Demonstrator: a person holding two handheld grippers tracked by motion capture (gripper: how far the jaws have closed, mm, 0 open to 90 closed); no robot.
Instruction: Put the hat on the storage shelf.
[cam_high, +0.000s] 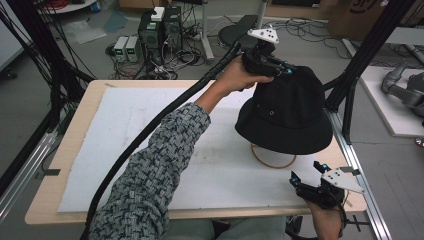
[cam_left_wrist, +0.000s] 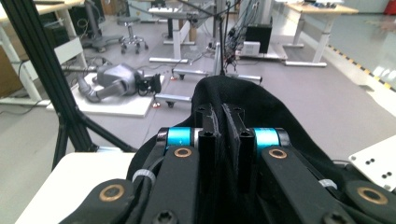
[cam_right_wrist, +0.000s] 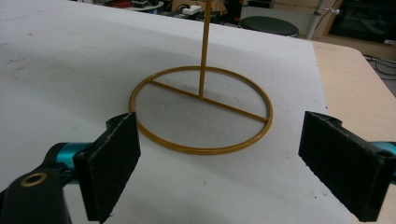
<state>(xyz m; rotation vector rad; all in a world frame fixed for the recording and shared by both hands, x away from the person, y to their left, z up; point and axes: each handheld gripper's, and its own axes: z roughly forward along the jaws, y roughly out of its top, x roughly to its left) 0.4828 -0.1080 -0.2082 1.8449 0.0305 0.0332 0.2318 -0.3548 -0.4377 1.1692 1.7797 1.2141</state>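
A black bucket hat (cam_high: 286, 111) hangs above the right half of the table, over a gold wire stand (cam_high: 272, 159). My left gripper (cam_high: 280, 70) is shut on the top of the hat's crown; in the left gripper view the black cloth (cam_left_wrist: 243, 100) is pinched between the jaws. The stand's ring base (cam_right_wrist: 201, 109) lies on the white mat with a thin upright rod (cam_right_wrist: 204, 46) rising from its middle. My right gripper (cam_high: 306, 172) is open near the table's front right corner, just short of the ring, with nothing between its pads (cam_right_wrist: 112, 161).
A white mat (cam_high: 150, 145) covers most of the wooden table (cam_high: 65, 150). A black frame post (cam_high: 360, 55) stands close at the hat's right. On the floor beyond are power boxes (cam_high: 160, 30), cables, and a grey robot arm (cam_high: 405, 87) on a white board.
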